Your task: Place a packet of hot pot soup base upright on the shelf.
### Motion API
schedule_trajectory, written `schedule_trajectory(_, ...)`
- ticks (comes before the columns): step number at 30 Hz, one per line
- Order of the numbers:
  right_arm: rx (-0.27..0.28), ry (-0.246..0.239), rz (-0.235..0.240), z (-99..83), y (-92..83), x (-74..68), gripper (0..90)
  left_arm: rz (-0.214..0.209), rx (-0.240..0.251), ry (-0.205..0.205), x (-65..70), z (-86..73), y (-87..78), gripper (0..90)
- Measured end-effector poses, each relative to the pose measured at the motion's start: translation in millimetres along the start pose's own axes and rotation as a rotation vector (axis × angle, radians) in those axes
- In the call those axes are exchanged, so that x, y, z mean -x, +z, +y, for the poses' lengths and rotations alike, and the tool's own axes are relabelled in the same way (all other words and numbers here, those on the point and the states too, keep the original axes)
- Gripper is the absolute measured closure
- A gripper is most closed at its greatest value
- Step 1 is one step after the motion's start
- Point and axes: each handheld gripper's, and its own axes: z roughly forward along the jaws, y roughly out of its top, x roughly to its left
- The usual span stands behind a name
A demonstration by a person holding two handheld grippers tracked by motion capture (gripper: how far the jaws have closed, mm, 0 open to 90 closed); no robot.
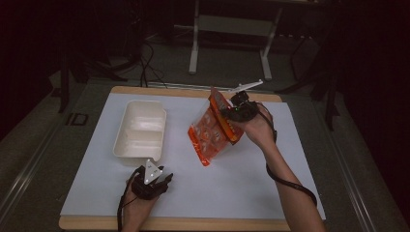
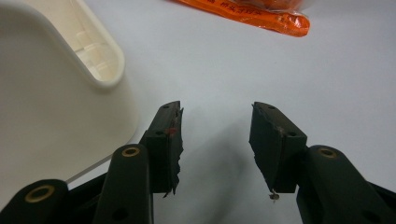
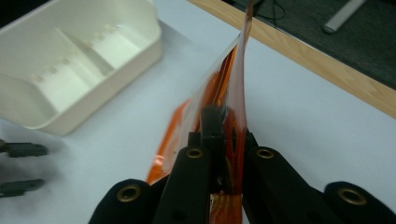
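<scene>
An orange snack bag [image 1: 212, 129] with a clear top hangs tilted over the middle of the white mat, its lower corner near or on the surface. My right gripper [image 1: 231, 114] is shut on the bag's upper part; in the right gripper view the bag [image 3: 219, 98] rises edge-on between the closed jaws. My left gripper [image 1: 159, 180] rests near the front edge of the mat, open and holding nothing. In the left gripper view its fingers [image 2: 170, 140] stand wide apart over bare mat, with the bag's lower edge [image 2: 261, 16] ahead.
A cream two-compartment container [image 1: 140, 129] sits open on the left of the mat [image 1: 270, 183], just beyond my left gripper; its wall [image 2: 56, 116] is close on that gripper's left. The wooden table edge [image 3: 327, 65] lies behind. Metal stand legs [image 1: 194, 53] are on the floor beyond.
</scene>
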Motion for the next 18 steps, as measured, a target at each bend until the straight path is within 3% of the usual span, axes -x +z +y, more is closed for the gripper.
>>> schedule_trajectory(10, 0.014, -0.051, 0.036, 12.9, 2.3, -28.9, 90.0, -0.002, -0.002, 0.0, -0.2, 0.1, -0.1, 53.8)
schedule_trajectory(18, 0.042, -0.079, 0.055, 19.4, 0.4, -44.0, 90.0, -0.002, -0.002, -0.001, -0.2, 0.1, -0.2, 53.8)
